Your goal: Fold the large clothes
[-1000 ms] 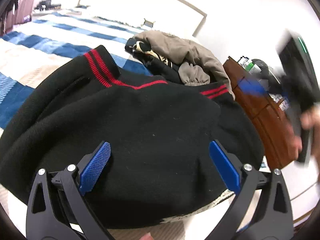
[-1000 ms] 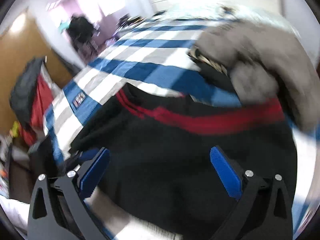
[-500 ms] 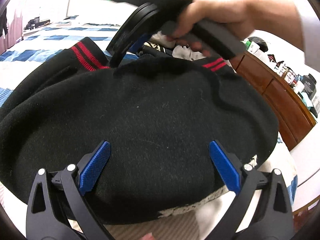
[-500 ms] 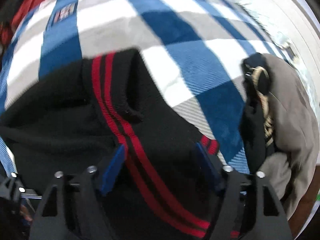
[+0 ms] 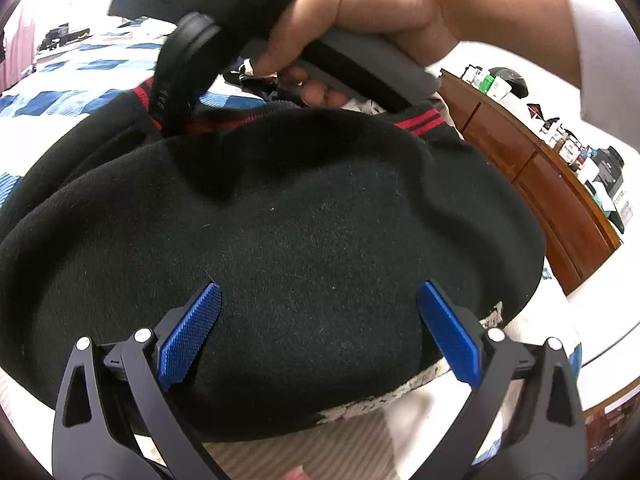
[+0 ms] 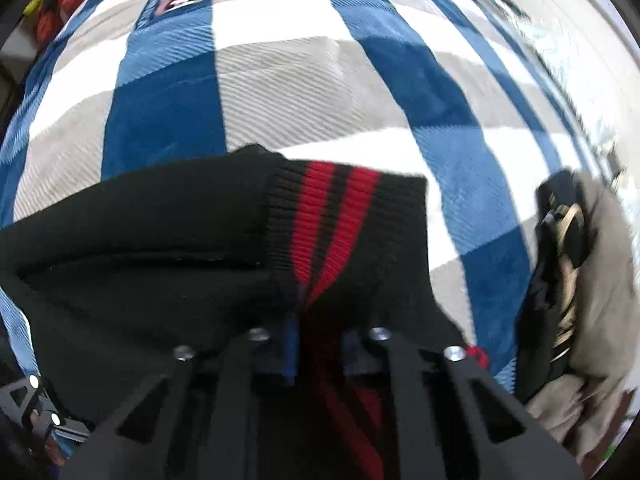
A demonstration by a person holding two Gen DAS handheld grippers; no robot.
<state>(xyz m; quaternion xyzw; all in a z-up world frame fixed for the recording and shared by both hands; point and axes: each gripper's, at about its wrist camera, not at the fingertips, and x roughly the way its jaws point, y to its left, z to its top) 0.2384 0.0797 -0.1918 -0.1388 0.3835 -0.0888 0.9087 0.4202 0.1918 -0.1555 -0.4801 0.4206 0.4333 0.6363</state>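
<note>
My right tongs (image 6: 316,344) are clamped on the red-striped cuff (image 6: 332,216) of the black sweater (image 5: 280,240), lower centre. My left tongs (image 5: 318,320) stand apart above it on the bed (image 6: 272,92)

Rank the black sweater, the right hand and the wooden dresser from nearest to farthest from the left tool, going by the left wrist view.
1. Black sweater: directly under and ahead of the open left tool, filling the space between its fingers.
2. Right hand: beyond the sweater's far edge, at top centre, holding the other tool.
3. Wooden dresser: off to the right, past the bed's edge.
</note>
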